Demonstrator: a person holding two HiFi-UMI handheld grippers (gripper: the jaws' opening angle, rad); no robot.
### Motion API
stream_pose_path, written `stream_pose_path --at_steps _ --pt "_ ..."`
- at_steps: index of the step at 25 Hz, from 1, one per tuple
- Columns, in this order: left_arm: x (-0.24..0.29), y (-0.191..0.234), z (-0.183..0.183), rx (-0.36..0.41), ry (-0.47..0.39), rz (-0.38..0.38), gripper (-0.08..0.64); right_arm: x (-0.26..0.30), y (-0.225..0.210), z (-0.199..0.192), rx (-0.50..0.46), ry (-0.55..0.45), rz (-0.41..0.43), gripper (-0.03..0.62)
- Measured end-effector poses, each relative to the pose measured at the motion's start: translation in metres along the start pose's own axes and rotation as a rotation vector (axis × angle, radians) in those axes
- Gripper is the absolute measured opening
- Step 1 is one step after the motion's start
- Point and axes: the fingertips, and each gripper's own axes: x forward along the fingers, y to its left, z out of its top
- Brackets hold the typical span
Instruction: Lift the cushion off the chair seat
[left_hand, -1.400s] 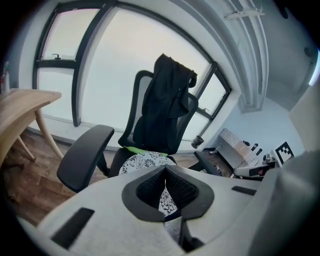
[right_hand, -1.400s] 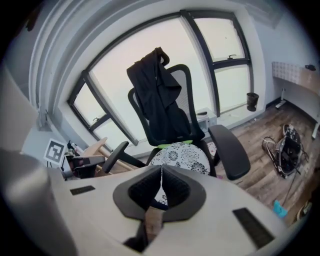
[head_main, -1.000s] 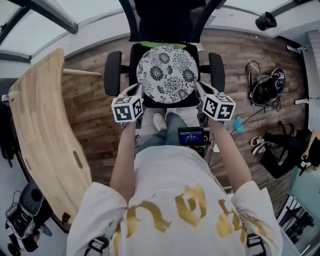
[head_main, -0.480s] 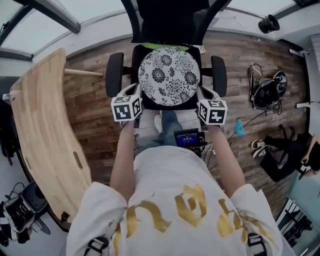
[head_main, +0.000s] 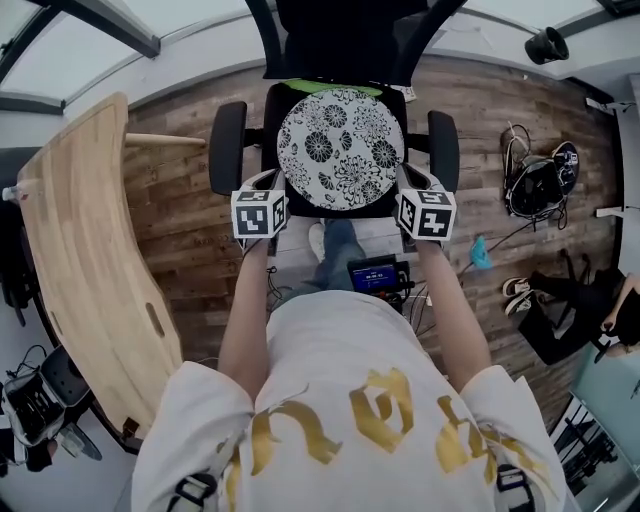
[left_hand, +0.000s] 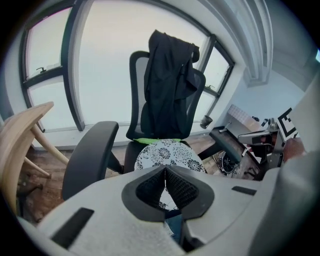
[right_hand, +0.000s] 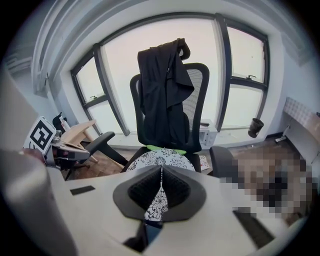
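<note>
We record the head view as set above the person, facing steeply down, with the chair (head_main: 227, 145) in the upper centre of the frame. The left gripper (left_hand: 165, 169) view looks along its own jaws at the chair's front from close by, and the right gripper (right_hand: 161, 167) view does likewise. All three views share the patterned cushion (head_main: 340, 148). Both gripper views also share the black jacket (left_hand: 167, 80) and the windows (left_hand: 110, 65) behind.

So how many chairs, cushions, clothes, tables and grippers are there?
Chair: 1
Floral cushion: 1
Black garment: 1
Wooden table: 1
Grippers: 2, the left gripper and the right gripper
Total: 6
</note>
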Motion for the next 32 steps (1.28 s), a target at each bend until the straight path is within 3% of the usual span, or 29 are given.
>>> stream_pose_path --at_steps 12,16,24,32 --pt "0.039 0.018 -0.018 -0.055 0.089 0.037 0.012 0.048 -0.018 -0.020 -0.003 0.099 -0.017 0.014" --pt "0.055 0.025 -0.025 -0.083 0.120 0.055 0.012 0.065 -0.022 -0.025 -0.053 0.130 -0.032 0.014" --pt "0.090 0.040 -0.044 -0.064 0.215 0.101 0.012 0.101 -0.032 -0.034 -0.084 0.196 -0.045 0.014" --pt "0.121 0.046 -0.074 -0.102 0.306 0.130 0.012 0.134 -0.053 -0.044 -0.090 0.226 -0.078 0.014"
